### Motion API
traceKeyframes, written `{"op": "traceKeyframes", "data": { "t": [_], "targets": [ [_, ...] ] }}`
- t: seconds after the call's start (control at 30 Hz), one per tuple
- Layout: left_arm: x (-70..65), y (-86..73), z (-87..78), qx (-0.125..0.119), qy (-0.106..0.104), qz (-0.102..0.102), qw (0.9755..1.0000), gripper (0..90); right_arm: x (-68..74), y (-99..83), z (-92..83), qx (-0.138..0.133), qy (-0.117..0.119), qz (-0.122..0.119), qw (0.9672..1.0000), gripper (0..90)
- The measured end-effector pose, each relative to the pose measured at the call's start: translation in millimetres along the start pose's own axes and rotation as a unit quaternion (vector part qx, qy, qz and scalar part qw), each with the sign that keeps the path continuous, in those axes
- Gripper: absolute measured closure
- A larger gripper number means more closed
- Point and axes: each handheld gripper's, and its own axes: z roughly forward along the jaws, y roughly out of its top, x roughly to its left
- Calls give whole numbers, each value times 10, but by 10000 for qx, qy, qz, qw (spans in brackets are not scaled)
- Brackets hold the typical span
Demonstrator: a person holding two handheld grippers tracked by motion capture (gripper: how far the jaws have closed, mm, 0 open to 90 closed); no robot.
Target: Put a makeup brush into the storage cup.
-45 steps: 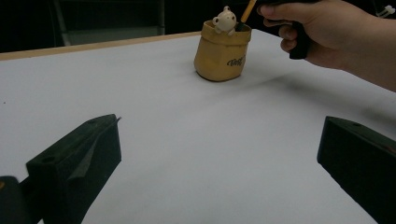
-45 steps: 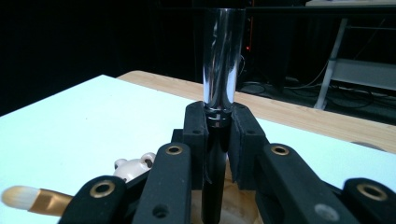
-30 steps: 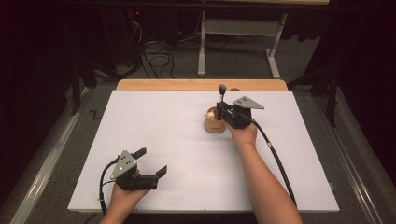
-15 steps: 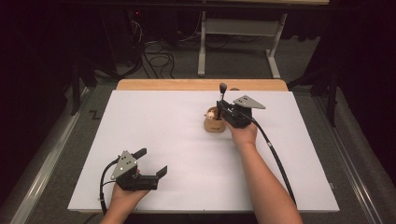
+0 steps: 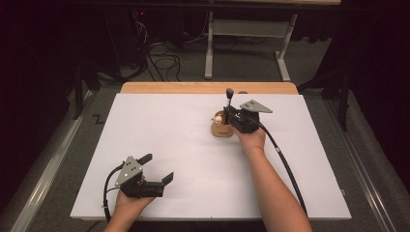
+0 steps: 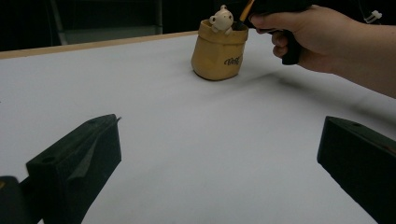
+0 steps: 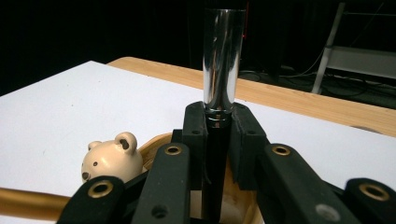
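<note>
The left gripper (image 5: 154, 168) rested near the table's (image 5: 159, 121) near-left edge, jaws spread wide on nothing, with bare white surface stretching right and far. Toward the far right, the right gripper (image 7: 218, 122) was clamped on an upright black pen with a chrome cap (image 7: 221, 60), directly over the tan holder (image 6: 218, 56) with its bear figure (image 7: 112, 159). The pen's lower end was hidden behind the jaws.

**Bright desk, dark room**

Light fell from above onto the white-covered desk (image 5: 159, 130), while the room around it stayed nearly black. The shiny chrome and black cylinder (image 7: 222, 65) carried streaked glare. In the left gripper view the near black tongs (image 6: 219, 172) were soft and blurred, and a faint shadow lay under the person's forearm.
</note>
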Motion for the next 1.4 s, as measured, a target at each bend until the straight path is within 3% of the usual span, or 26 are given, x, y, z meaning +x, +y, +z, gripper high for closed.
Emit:
{"op": "traceKeyframes", "data": {
  "t": [0.03, 0.1, 0.13, 0.27, 0.6, 0.8, 0.97, 1.07, 1.13, 1.4],
  "targets": [
    [-1, 0, 1, 3, 1, 4, 10000, 7, -1, 3, -3, 0, 26, 33, 10000, 767],
    [-3, -1, 4, 9, 0, 5, 10000, 7, -6, 13, -13, -5, 33, -15, 10000, 617],
    [-4, -2, 5, 18, 0, 15, 10000, 7, -11, 19, -22, 8, 70, 82, 9999, 565],
    [-6, -3, 8, 33, -8, 30, 10000, 7, -35, 35, -53, 37, 76, 133, 9999, 447],
    [-17, -6, 21, 41, -6, 34, 10000, 8, -76, 85, -169, -59, 138, 289, 9995, 391],
    [-15, -9, 24, 51, -8, 34, 10000, 8, -84, 51, -227, -57, 150, 345, 9993, 299],
    [-15, -10, 30, 62, -6, 34, 10000, 8, -66, 26, -267, 26, 181, 252, 9995, 177],
    [-17, -11, 31, 65, -4, 31, 10000, 7, -62, 10, -298, -81, 159, 229, 9996, 138],
    [-19, -11, 32, 65, -3, 33, 10000, 8, -76, 2, -306, -34, 144, 255, 9996, 67],
    [-18, -12, 35, 81, -4, 43, 10000, 8, -116, -40, -333, 59, 86, 293, 9995, 2]
  ]
}}
